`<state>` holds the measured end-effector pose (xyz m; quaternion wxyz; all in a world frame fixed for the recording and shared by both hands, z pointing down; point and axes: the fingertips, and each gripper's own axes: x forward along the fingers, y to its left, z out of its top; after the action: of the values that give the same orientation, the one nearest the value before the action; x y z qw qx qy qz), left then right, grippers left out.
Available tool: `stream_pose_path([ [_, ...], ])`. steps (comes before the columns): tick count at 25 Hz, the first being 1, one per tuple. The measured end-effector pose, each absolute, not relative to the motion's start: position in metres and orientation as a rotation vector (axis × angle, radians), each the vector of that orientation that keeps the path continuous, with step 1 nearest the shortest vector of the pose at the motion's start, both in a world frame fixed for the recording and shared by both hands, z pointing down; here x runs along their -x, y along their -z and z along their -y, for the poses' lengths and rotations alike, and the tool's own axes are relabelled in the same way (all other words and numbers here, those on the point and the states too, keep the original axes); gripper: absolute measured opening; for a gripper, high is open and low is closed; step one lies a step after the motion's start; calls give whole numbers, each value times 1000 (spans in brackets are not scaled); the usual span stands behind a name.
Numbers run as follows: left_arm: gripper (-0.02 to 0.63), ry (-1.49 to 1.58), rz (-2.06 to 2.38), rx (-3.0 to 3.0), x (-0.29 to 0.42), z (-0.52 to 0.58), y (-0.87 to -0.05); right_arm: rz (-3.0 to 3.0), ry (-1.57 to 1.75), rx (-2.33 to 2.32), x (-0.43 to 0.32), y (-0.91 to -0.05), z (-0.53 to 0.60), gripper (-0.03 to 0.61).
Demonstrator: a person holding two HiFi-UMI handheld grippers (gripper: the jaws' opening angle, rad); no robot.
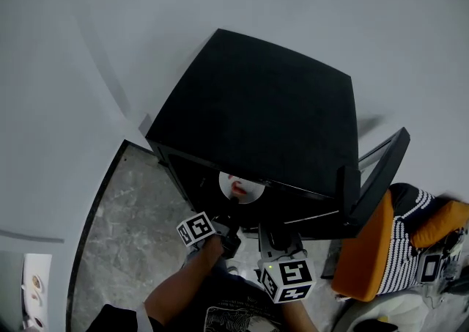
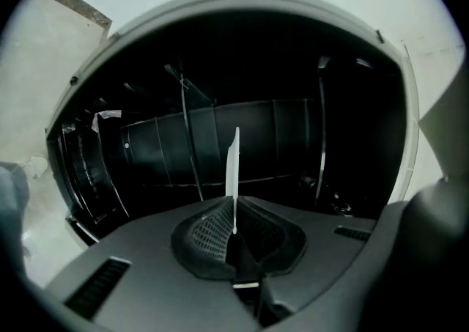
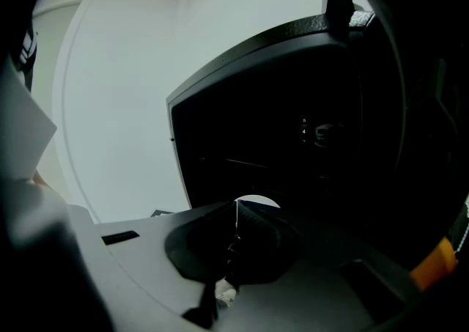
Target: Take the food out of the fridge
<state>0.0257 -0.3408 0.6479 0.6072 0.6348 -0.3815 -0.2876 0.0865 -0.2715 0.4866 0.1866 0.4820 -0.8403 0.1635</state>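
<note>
The left gripper (image 1: 231,222) (image 2: 234,232) is pinching the rim of a round white plate (image 1: 240,187) (image 2: 233,166) between its closed jaws, the plate showing edge-on there as a thin white sliver. The plate, carrying some red food (image 1: 239,190), is sitting just ahead of that gripper inside the open black box-shaped fridge (image 1: 271,111). The right gripper (image 1: 268,238) (image 3: 236,225) is pointing into the fridge just beside the left one, jaws drawn together on nothing, the plate (image 3: 259,203) lying just past its tips. The fridge's black door (image 1: 381,176) is standing open off to the right gripper's right

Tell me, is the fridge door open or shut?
Open: the door stands swung aside, and the dark inside of the fridge shows.
</note>
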Motion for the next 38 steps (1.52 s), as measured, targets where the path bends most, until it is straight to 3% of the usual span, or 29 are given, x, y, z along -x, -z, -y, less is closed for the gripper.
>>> stream_pose_path([
  [13, 20, 754, 920, -1469, -41, 261, -594, 2437, -493, -1362, -118, -470, 206, 23],
  [23, 20, 909, 788, -1507, -52, 218, -500, 2456, -547, -1414, -124, -457, 173, 23],
  [38, 20, 890, 765, -1522, -5, 158, -449, 2443, -523, -1527, -79, -437, 138, 22],
])
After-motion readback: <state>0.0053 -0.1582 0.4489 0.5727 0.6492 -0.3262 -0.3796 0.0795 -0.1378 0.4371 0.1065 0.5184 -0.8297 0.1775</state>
